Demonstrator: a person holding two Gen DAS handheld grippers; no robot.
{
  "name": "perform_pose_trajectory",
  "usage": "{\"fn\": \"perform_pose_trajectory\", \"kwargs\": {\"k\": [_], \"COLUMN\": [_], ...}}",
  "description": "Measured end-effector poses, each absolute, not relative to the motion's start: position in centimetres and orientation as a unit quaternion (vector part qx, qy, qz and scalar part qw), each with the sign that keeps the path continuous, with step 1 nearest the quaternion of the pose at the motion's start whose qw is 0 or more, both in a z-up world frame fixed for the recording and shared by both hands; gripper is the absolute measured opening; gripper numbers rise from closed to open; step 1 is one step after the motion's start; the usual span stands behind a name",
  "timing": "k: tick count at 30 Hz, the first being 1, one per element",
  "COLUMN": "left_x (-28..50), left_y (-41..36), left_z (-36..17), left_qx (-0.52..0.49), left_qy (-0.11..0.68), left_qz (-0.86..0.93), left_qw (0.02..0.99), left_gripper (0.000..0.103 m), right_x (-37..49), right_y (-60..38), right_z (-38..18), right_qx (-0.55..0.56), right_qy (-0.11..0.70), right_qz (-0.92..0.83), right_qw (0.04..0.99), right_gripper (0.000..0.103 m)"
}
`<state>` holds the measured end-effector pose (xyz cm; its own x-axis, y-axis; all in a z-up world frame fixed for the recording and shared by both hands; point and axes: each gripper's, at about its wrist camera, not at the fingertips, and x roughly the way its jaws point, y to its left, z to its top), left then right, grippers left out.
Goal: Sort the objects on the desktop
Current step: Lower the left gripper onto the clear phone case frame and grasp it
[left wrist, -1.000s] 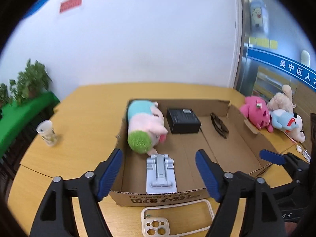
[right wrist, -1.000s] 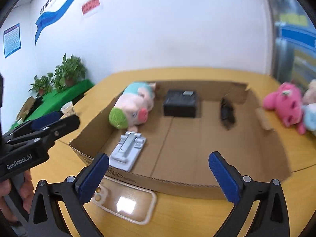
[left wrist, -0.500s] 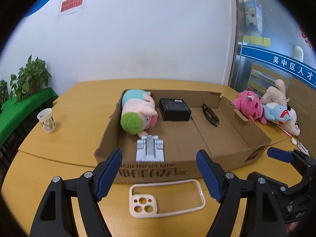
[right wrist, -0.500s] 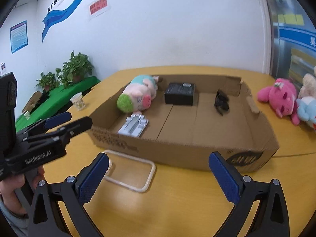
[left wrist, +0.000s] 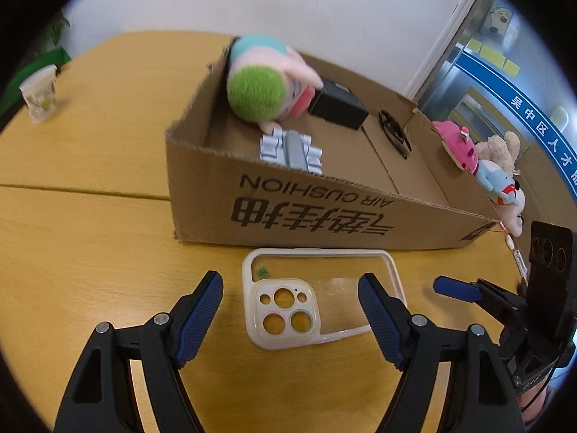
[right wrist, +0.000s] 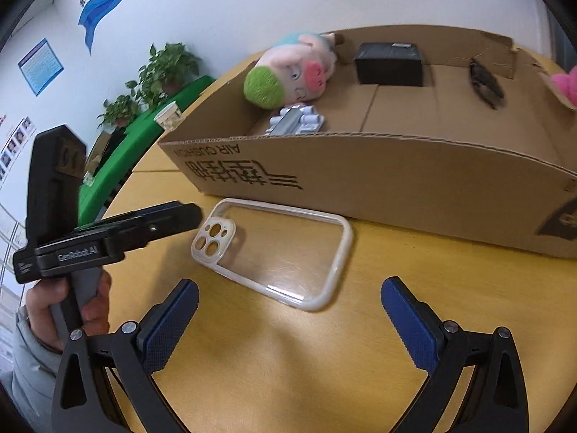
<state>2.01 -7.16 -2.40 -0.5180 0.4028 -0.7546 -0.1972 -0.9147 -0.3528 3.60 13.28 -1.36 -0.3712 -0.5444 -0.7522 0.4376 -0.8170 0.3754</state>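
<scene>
While both tools hover above the tabletop, the clear phone case with a cream rim [left wrist: 319, 297] lies flat on the yellow wooden table [left wrist: 90, 166], just in front of the brown cardboard box [left wrist: 360, 216]. That box reads "AIR CUSHION" upside down, over large Chinese characters. "GenRobot.AI" is printed on the left gripper [right wrist: 169, 218] in the right wrist view. Left gripper jaws wide, nothing between the pads. Right gripper [right wrist: 288, 321] wide too, empty. Inside the box: a pink plush pig with green hair [left wrist: 268, 84], a black box [left wrist: 339, 106], a grey folding stand [left wrist: 290, 149]. White wall, blue banner, potted plants [right wrist: 158, 72] behind.
</scene>
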Motion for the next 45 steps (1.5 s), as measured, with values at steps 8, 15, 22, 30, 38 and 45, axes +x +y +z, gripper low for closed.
{"fn": "perform_pose_trajectory", "kwargs": {"k": [8,15,22,30,38,45], "left_x": [0.8,1.9,4.2,1.4,0.8,4.3], "left_y": [-4.9,-4.8,-2.6,-5.2,-4.7,-4.1], "left_z": [-3.9,-1.9,0.3,-4.2,-4.1,0.5], "left_qx": [-0.487,-0.458,-0.434,-0.514,-0.509,-0.432], "left_qy": [-0.097,-0.135,-0.09,-0.106,-0.112,-0.136], "left_qz": [0.843,0.843,0.861,0.834,0.833,0.86], "left_qw": [0.206,0.247,0.25,0.169,0.186,0.235], "left_gripper": [0.075,0.062,0.064,0.063,0.065,0.065], "right_x": [1.3,2.4,5.2,1.2,-1.0,3.2], "right_y": [11.6,14.2,16.1,15.8,13.5,17.4], "right_z": [-2.9,-1.2,1.1,-2.2,-2.9,0.6], "right_qx": [0.491,0.454,0.424,0.482,0.483,0.412], "right_qy": [-0.058,-0.096,-0.046,-0.076,-0.064,-0.106], "right_qz": [-0.802,-0.812,-0.838,-0.805,-0.798,-0.829], "right_qw": [0.335,0.354,0.339,0.339,0.354,0.363], "right_gripper": [0.103,0.103,0.103,0.103,0.103,0.103]}}
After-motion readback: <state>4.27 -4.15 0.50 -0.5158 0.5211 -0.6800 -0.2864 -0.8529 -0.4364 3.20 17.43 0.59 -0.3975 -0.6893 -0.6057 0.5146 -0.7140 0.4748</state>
